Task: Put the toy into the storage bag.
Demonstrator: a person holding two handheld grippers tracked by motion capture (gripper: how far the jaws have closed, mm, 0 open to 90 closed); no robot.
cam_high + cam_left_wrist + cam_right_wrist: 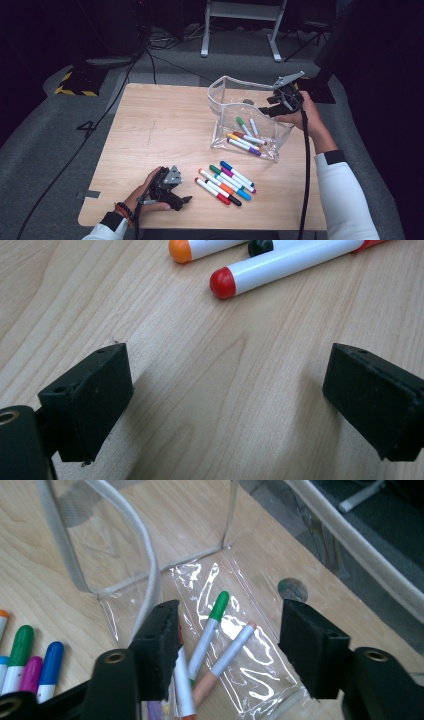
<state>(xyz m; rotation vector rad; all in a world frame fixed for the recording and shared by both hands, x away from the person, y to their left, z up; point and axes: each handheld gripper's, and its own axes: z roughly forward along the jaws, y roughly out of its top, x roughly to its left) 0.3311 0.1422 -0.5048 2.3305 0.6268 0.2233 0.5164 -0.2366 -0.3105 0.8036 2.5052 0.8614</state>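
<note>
Pale wood tabletop (160, 130) carries loose markers (226, 183) just beyond the open, empty left gripper (227, 400). Right gripper (230, 647), jaws open and empty, hangs over the clear pouch (220, 97); markers lie below them. Withdraw straight, avoiding the rim.

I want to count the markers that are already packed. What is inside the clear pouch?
Inside the clear pouch, several markers lie flat on its bottom, green, orange, yellow and purple caps among them. The right tool, open above the pouch, covers parts of some, so an exact count is uncertain.
</note>
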